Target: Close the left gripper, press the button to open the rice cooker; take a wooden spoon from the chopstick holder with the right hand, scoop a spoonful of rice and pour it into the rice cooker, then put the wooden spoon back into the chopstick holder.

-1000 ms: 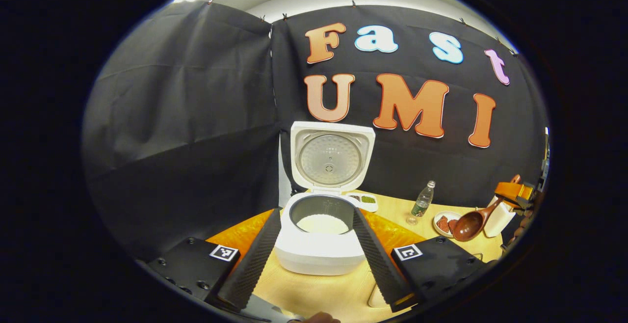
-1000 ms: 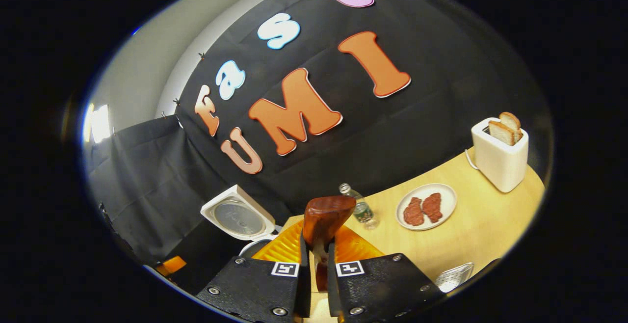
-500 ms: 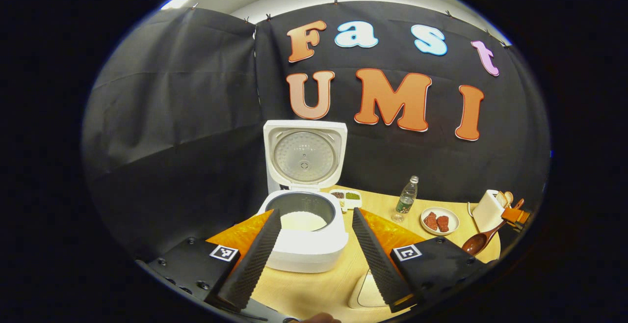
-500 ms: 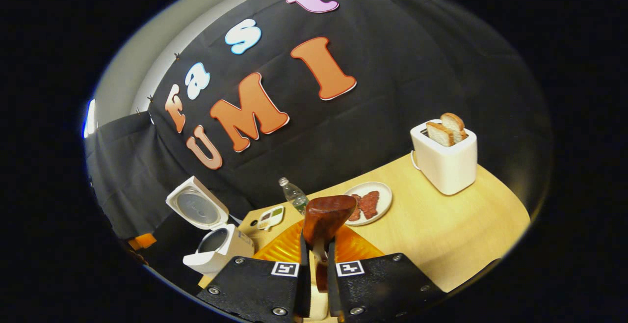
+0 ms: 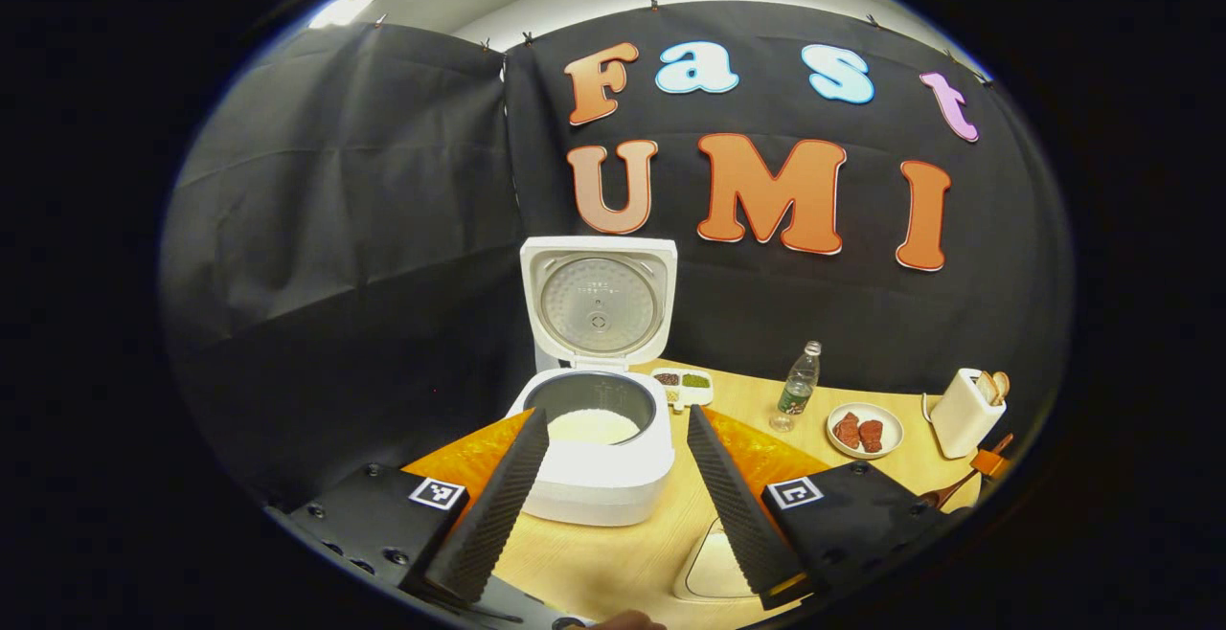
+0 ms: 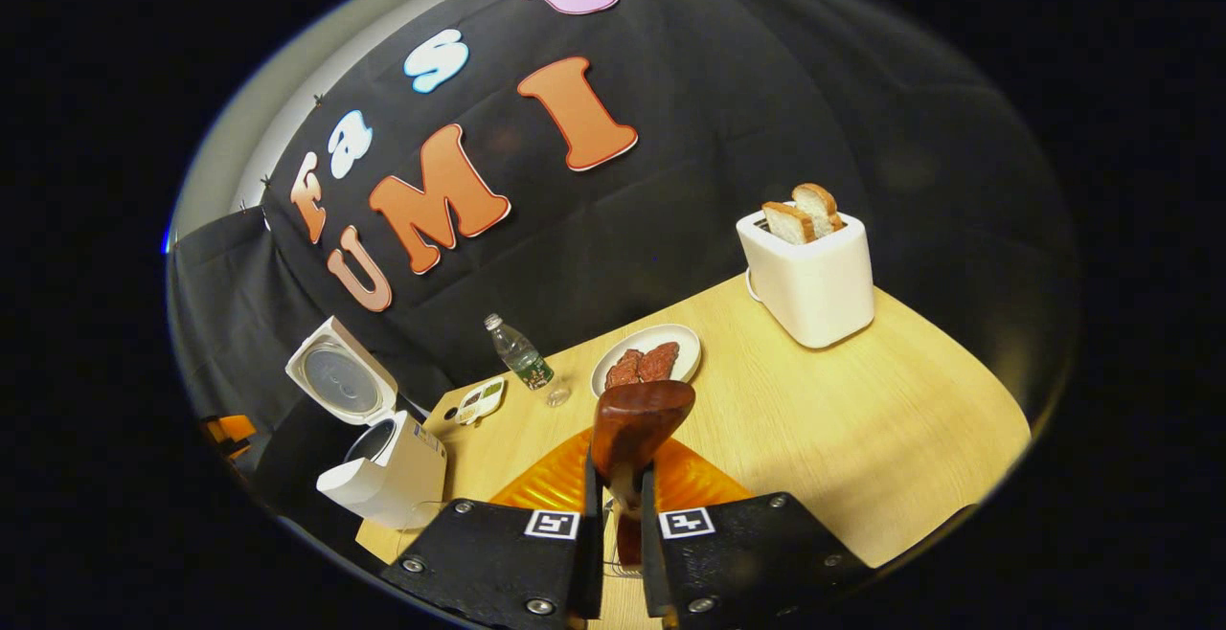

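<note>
The white rice cooker [image 5: 596, 462] stands on the table with its lid [image 5: 599, 303] raised and white rice [image 5: 593, 426] in the pot. My left gripper [image 5: 617, 415] is open in front of it, one finger on each side and nothing held. In the right gripper view, my right gripper [image 6: 621, 491] is shut on the handle of a brown wooden spoon [image 6: 640, 416], whose bowl sticks up ahead of the fingers. From there the open rice cooker [image 6: 385, 473] sits far to the left. In the left gripper view, the right gripper [image 5: 988, 464] is at the far right edge.
A white toaster [image 6: 812, 276] with bread, a plate of meat [image 6: 647, 362], a water bottle [image 6: 518, 354] and a small divided dish [image 6: 482, 398] stand along the back of the wooden table [image 6: 862, 419]. A pale rounded container [image 5: 716, 571] lies below my left gripper's right finger.
My right gripper has carried the spoon away from the rice cooker, to the right and nearer the table's front. The left gripper backed off a little, then held still, open throughout.
</note>
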Demonstrator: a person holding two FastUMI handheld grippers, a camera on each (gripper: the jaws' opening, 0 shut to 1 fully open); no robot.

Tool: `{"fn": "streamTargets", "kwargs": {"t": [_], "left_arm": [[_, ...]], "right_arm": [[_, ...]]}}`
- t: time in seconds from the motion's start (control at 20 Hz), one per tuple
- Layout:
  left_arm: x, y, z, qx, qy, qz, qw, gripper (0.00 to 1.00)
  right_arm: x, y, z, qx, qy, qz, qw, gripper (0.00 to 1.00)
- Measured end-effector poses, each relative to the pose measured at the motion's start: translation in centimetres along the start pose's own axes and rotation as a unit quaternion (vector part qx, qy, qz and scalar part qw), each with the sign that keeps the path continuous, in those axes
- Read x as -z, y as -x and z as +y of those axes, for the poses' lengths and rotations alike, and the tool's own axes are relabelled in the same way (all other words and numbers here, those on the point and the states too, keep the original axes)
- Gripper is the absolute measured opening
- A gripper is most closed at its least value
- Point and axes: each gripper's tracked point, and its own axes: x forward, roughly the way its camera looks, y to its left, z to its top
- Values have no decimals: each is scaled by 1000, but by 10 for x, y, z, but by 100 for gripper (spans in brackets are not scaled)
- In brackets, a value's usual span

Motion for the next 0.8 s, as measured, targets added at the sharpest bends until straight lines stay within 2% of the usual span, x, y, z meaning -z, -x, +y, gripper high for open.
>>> {"fn": "streamTargets", "kwargs": {"t": [0.2, 0.35, 0.45, 0.6, 0.65, 0.7, 0.8], "left_arm": [[-10, 3, 9, -22, -7, -10, 1000, 99], [-22, -10, 18, -15, -8, -23, 1000, 96], [-32, -25, 26, -4, -12, -30, 999, 99], [-63, -57, 39, 20, -15, -45, 999, 96], [-73, -68, 42, 27, -16, -47, 998, 99], [-81, -79, 44, 35, -17, -45, 998, 99], [-93, -103, 41, 62, -19, -29, 997, 99]], "right_arm": [[23, -11, -1, 5, 10, 17, 1000, 19], [36, -11, -1, 12, -5, 41, 999, 23], [28, -13, -7, 38, -17, 34, 999, 26], [21, -6, -19, 94, -37, 26, 995, 36], [19, -2, -19, 107, -44, 25, 993, 29], [17, 4, -16, 116, -49, 22, 992, 51], [5, 17, -10, 125, -48, 2, 991, 62]]}}
